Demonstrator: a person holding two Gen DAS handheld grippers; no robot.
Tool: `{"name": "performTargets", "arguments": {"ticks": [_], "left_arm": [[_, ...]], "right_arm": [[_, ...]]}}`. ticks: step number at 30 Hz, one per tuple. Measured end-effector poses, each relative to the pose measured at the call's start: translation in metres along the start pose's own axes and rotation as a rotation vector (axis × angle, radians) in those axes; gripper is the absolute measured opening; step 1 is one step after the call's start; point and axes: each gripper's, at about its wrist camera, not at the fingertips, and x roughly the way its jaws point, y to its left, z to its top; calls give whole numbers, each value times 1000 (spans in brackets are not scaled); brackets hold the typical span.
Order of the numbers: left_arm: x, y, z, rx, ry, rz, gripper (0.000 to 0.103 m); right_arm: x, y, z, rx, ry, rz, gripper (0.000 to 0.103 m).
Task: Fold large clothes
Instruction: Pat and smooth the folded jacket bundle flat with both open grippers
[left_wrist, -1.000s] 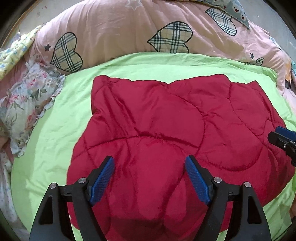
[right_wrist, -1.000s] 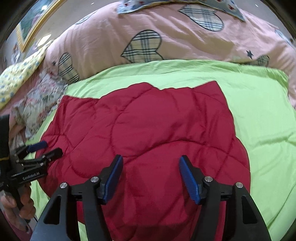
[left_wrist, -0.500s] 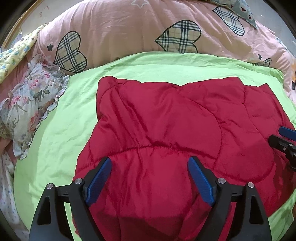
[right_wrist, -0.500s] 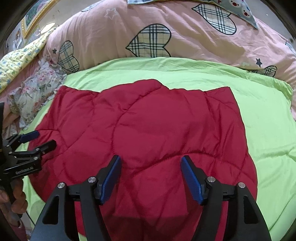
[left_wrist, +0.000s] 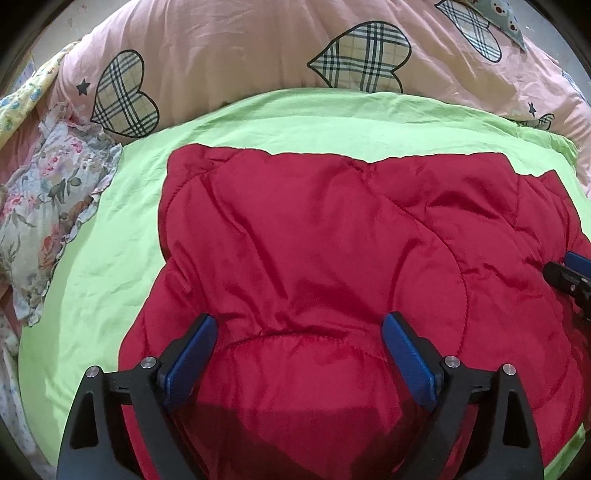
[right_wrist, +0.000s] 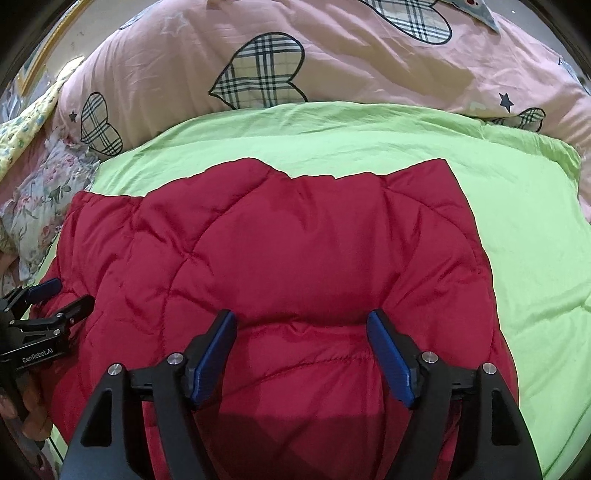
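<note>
A red quilted padded garment (left_wrist: 314, 258) (right_wrist: 288, 251) lies spread on a lime-green sheet (left_wrist: 110, 240) (right_wrist: 517, 221). My left gripper (left_wrist: 299, 325) hovers over its near left part with jaws opening wide; the fabric bulges up between the blue pads but they do not press on it. My right gripper (right_wrist: 301, 321) hangs over the near right part, jaws also opening, with a puff of fabric between the pads, not pinched. Each gripper shows at the other view's edge: the right gripper (left_wrist: 569, 273) and the left gripper (right_wrist: 55, 299), held by a hand (right_wrist: 26, 406).
A pink duvet with plaid hearts (left_wrist: 295, 48) (right_wrist: 295, 55) is heaped behind the green sheet. A floral frilled pillow (left_wrist: 44, 206) (right_wrist: 40, 199) lies at the left, with a yellow patterned cloth (left_wrist: 22, 99) beyond it.
Both grippers have moved forward and down over the red garment, which now looks larger. Both pairs of jaws stand wider apart than before.
</note>
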Motion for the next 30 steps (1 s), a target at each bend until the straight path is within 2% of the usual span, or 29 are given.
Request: {"name": "performTargets", "arguments": {"ticks": [17,30], "left_arm": [[9,-1,1,8,-1,16,94],[-34,0,-19,27,-30,19,93]], "right_arm": [[10,-8,1,22,-14,2,76],[11,-9,0,33,-19,4,77]]}}
